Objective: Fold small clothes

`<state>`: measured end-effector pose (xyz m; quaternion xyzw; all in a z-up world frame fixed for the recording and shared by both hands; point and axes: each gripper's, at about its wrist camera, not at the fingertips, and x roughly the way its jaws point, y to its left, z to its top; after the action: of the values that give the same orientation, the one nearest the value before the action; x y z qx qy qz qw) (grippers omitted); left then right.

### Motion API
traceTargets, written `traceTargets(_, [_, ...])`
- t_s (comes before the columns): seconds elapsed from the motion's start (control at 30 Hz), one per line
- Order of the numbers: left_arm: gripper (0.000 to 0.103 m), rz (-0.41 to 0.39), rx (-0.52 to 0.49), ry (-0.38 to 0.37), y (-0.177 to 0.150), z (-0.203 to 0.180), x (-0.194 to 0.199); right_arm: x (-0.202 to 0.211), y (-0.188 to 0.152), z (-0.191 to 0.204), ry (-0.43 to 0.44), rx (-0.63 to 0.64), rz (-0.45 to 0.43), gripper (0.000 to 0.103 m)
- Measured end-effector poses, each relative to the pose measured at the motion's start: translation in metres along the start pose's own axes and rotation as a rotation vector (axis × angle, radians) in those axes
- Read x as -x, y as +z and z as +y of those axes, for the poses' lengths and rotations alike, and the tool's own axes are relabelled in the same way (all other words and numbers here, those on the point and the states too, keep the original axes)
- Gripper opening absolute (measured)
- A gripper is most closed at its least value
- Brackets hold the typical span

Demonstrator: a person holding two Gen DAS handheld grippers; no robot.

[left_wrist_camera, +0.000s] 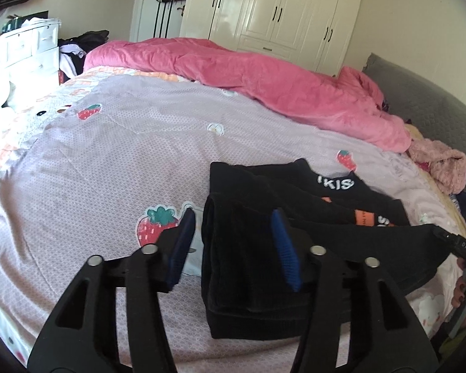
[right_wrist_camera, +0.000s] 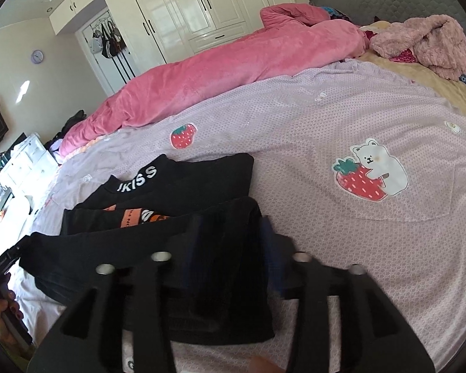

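Where it lies folded, black garment (left_wrist_camera: 258,267) beneath left gripper (left_wrist_camera: 233,227).

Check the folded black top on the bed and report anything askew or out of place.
Nothing stands out. The black top lies folded flat on the lilac bedspread, its lettered collar on view. Both the left gripper and the right gripper are open, gripping nothing.

Both wrist cameras are looking forward and down along their grippers, hovering close over the bed sheet (left_wrist_camera: 102,161). Each is facing the wardrobe (left_wrist_camera: 279,9), and both are sharing the black folded top (left_wrist_camera: 295,205) (right_wrist_camera: 183,205).
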<state>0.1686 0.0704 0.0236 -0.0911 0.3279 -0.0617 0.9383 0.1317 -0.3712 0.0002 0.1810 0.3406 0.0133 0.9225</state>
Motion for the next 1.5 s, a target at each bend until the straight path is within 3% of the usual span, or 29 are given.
traceTargets(0.13, [0.061, -0.024, -0.011, -0.036, -0.008, -0.006, 0.022, 0.022, -0.012, 0.004, 0.027, 0.013, -0.03, 0.053])
traceTargets(0.2, [0.061, -0.016, -0.017, -0.047, -0.016, -0.007, 0.029, 0.032, -0.021, 0.005, 0.047, 0.009, -0.038, 0.058])
traceTargets(0.4, [0.061, 0.076, 0.021, -0.081, -0.041, -0.002, 0.017, 0.036, -0.04, 0.009, 0.104, 0.001, 0.01, 0.058])
traceTargets(0.57, [0.06, 0.064, 0.02, -0.074, -0.038, -0.003, 0.012, 0.024, -0.043, 0.013, 0.081, 0.012, 0.032, 0.057])
traceTargets(0.67, [0.041, 0.073, 0.036, -0.08, -0.035, -0.003, 0.004, 0.016, -0.043, 0.015, 0.065, 0.021, 0.037, 0.044])
traceTargets(0.73, [0.014, 0.075, 0.037, -0.071, -0.033, -0.004, -0.003, 0.011, -0.041, 0.016, 0.058, 0.03, 0.038, 0.03])
traceTargets(0.8, [0.003, 0.072, 0.045, -0.07, -0.031, -0.003, -0.007, 0.005, -0.037, 0.017, 0.058, 0.04, 0.04, 0.006])
traceTargets(1.17, [0.002, 0.029, 0.12, -0.153, 0.017, 0.008, -0.019, 0.002, 0.03, 0.022, 0.099, 0.005, -0.096, 0.006])
traceTargets(1.33, [0.002, 0.033, 0.146, -0.142, 0.038, 0.014, -0.045, -0.022, 0.058, 0.019, 0.102, -0.038, -0.107, 0.006])
traceTargets(1.5, [0.002, 0.048, 0.144, -0.129, 0.045, 0.016, -0.07, -0.058, 0.064, 0.017, 0.051, -0.046, -0.071, 0.006])
